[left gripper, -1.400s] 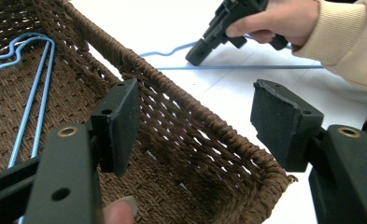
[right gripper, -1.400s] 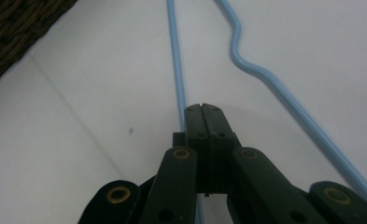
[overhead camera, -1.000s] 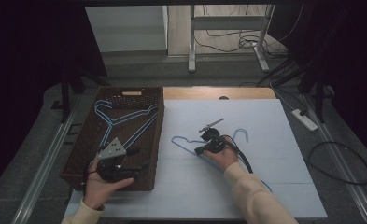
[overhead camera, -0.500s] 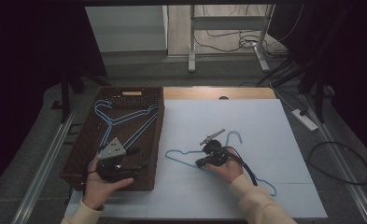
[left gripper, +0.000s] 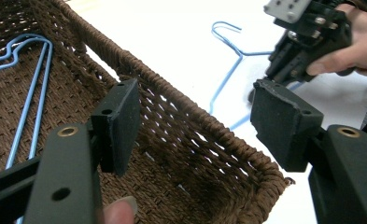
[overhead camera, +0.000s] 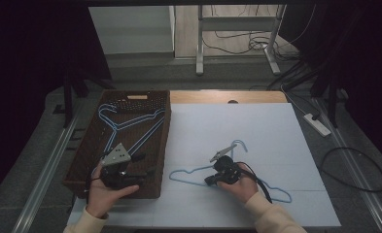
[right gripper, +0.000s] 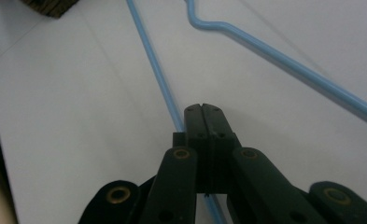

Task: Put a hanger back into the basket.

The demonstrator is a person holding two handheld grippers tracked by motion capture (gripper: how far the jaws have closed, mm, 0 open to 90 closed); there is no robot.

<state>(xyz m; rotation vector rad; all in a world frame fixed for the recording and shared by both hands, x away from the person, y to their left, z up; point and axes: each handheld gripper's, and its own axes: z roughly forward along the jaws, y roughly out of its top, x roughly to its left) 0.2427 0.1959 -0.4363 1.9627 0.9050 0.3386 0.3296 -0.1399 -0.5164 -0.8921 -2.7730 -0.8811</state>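
Observation:
A blue wire hanger [overhead camera: 179, 173] lies on the white sheet [overhead camera: 256, 126]. My right gripper [overhead camera: 209, 180] is shut on one of its thin wires [right gripper: 158, 70], which runs in between the closed jaw tips [right gripper: 202, 109]. A second blue hanger [overhead camera: 130, 124] lies inside the brown woven basket [overhead camera: 166, 126] at the left. My left gripper [overhead camera: 145, 166] hovers over the basket's near right corner, open, with nothing between its pads [left gripper: 200, 116]. Past the basket's rim [left gripper: 172, 91], the left gripper view shows the sheet's hanger [left gripper: 227, 79] and the right gripper [left gripper: 307, 42] in the person's hand.
A wooden table edge [overhead camera: 227, 96] shows beyond the sheet. Cables [overhead camera: 354, 170] and a power strip [overhead camera: 317, 124] lie on the floor at the right. A metal rail [overhead camera: 47, 170] runs along the table's left side.
My right gripper has pulled the sheet's hanger toward the near edge of the table, and the hanger has shifted with it. The left gripper has stayed over the basket.

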